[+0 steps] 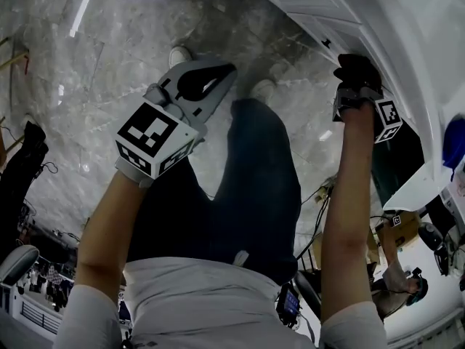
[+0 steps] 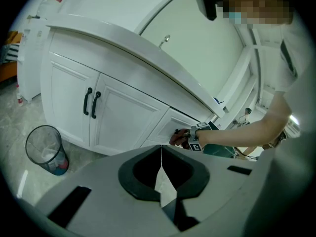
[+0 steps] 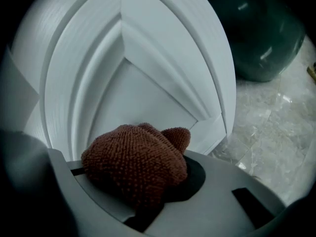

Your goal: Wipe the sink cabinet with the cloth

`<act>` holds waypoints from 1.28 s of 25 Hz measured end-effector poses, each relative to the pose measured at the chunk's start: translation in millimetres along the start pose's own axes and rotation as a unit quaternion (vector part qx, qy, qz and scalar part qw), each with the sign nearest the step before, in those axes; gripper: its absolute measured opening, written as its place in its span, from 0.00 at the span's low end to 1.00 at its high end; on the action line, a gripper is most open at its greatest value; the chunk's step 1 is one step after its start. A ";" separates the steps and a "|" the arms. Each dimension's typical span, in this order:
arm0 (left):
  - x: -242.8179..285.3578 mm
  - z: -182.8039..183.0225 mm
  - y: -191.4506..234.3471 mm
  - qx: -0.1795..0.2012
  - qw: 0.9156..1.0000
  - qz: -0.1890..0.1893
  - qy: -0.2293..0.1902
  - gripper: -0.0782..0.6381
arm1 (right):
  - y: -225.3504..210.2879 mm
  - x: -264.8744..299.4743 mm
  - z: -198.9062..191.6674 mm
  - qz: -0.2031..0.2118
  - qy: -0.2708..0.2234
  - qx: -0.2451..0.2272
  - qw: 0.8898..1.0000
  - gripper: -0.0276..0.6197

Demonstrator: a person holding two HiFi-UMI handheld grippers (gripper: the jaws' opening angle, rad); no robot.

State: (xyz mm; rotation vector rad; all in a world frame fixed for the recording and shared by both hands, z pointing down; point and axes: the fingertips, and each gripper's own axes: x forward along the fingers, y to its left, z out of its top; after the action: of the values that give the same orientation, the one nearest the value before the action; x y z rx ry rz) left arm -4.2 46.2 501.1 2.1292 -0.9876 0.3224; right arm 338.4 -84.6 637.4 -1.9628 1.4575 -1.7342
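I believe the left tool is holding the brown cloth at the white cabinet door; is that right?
Not quite: it is the right tool that holds the brown cloth at the white cabinet door, as the right gripper view shows.

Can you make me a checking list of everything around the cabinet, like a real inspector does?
Surface: white sink cabinet, doors shut, no marks seen on it.
Job's things: brown cloth, bunched up at a recessed door panel; cannot tell if it touches.
Clutter: wire bin on the floor beside the cabinet, something inside; dark green container close by.
Grippers: left tongs shut and empty, held away from the cabinet; right tongs shut on the cloth.
Cables: a few thin cables over the floor.
Surroundings: grey marble floor.
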 end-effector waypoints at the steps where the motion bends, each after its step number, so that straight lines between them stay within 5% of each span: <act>1: -0.7 -0.9 -1.1 0.001 1.000 -0.001 0.002 0.13 | 1.6 -3.0 1.9 -0.004 -0.001 -0.006 1.000 0.09; 8: -1.8 0.0 -9.5 0.007 1.000 -0.017 0.011 0.13 | 20.2 -26.4 12.5 0.001 -0.017 -0.016 1.000 0.09; 22: 15.1 10.9 -40.9 0.043 0.997 -0.054 0.031 0.13 | 85.6 -75.9 6.0 0.104 -0.005 0.085 0.991 0.09; 32: 33.5 3.7 -64.6 0.039 0.998 -0.045 0.022 0.13 | 60.8 -81.6 30.9 0.100 -0.003 0.084 0.991 0.09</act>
State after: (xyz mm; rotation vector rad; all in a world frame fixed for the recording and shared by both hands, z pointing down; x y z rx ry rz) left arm 65.6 52.2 481.2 2.2194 -0.8638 0.3660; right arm 341.6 -72.0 531.8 -1.6747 1.4009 -1.7006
